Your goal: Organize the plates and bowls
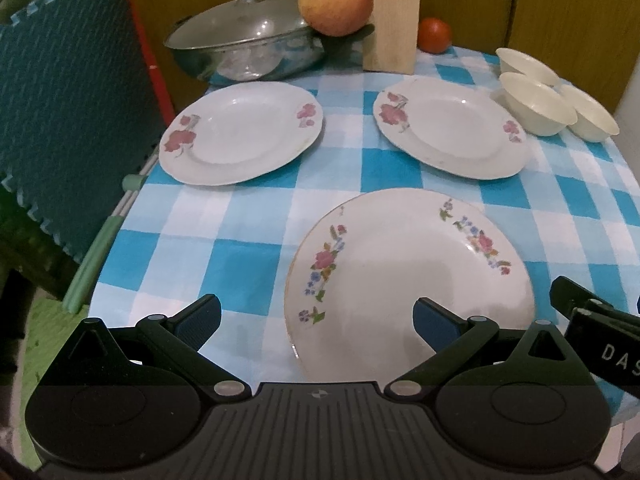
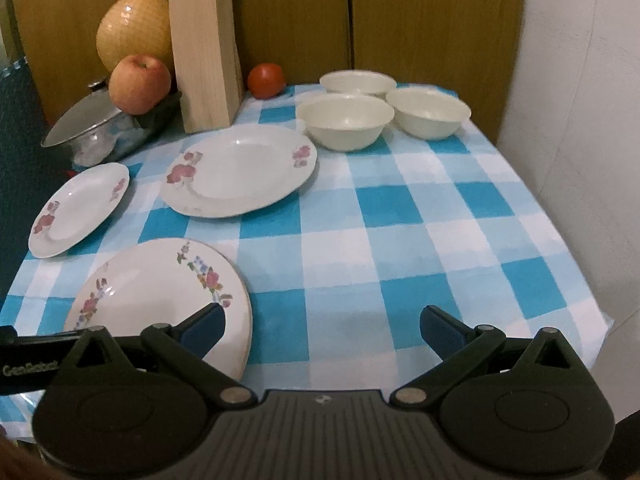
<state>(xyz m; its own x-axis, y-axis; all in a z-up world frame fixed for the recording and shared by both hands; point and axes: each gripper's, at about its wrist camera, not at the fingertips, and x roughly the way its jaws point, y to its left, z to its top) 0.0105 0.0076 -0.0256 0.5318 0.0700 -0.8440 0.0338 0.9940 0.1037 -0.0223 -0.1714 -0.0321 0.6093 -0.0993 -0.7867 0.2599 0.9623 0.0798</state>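
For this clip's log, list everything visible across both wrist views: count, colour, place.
Red-rose plates: 2, white, mid-table, side by side, apart.
Mixed-flower plate: 1, white, near edge, closest to both grippers.
Bowls: 3, cream, far right corner, clustered.
Lidded pan: 1, steel with glass lid, far left.
Apple: 1, red-yellow, on the pan's handle side.
Tomato: 1, red, by the block.
Knife block: 1, pale wood, back.
Netted melon: 1, yellow, behind the apple.
Tablecloth: 1, blue-white check.
Left gripper: fingers open, empty.
Right gripper: fingers open, empty.
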